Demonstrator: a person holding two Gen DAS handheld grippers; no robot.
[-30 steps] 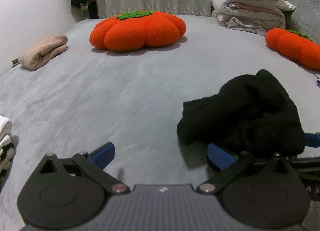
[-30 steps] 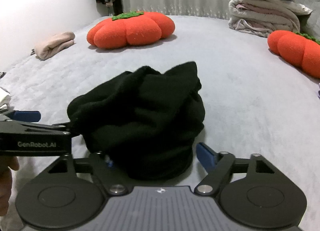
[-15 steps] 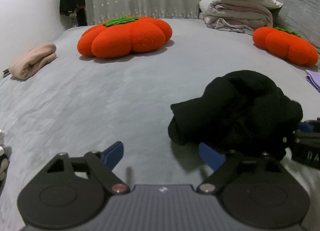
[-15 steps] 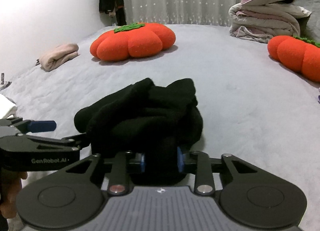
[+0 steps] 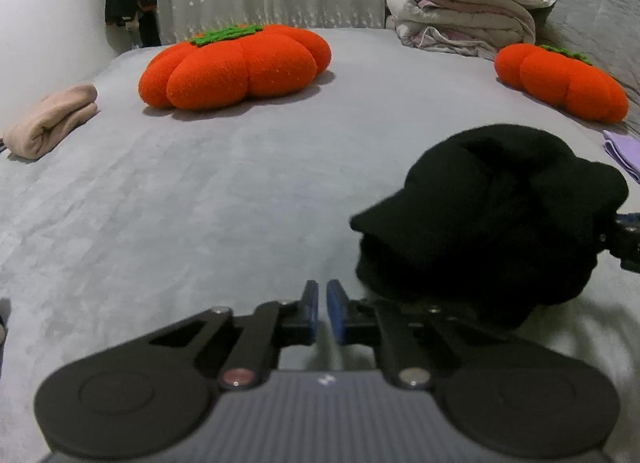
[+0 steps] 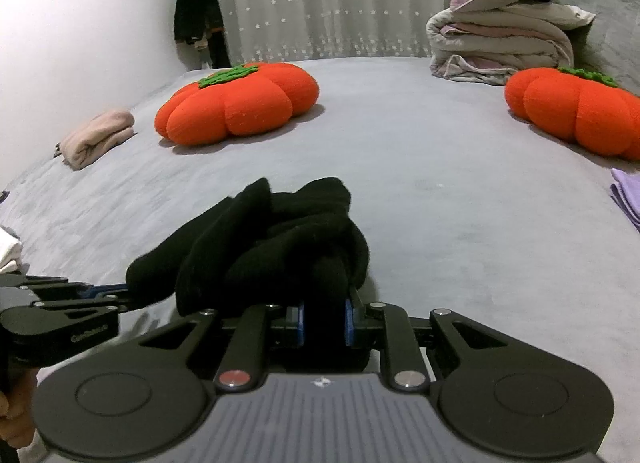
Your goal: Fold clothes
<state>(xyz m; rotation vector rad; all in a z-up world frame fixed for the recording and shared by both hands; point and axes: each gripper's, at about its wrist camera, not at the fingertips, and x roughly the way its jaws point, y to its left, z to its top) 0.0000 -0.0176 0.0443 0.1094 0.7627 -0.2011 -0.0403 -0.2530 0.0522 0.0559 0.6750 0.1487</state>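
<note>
Right wrist view: right gripper [image 6: 323, 317], jaws clamped on a fold of the crumpled black garment [image 6: 276, 239] heaped on the grey bed [image 6: 440, 223]. Left wrist view: left gripper [image 5: 322, 305], blue pads nearly together, nothing between them, just left of the garment

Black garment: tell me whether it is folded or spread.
Neither: the black garment lies bunched in a lumpy heap on the bed, with the right gripper shut on one fold.

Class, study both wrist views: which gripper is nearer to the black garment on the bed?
Right. The right gripper is clamped on the black garment; the left gripper is shut just beside its left edge, holding nothing visible.
</note>
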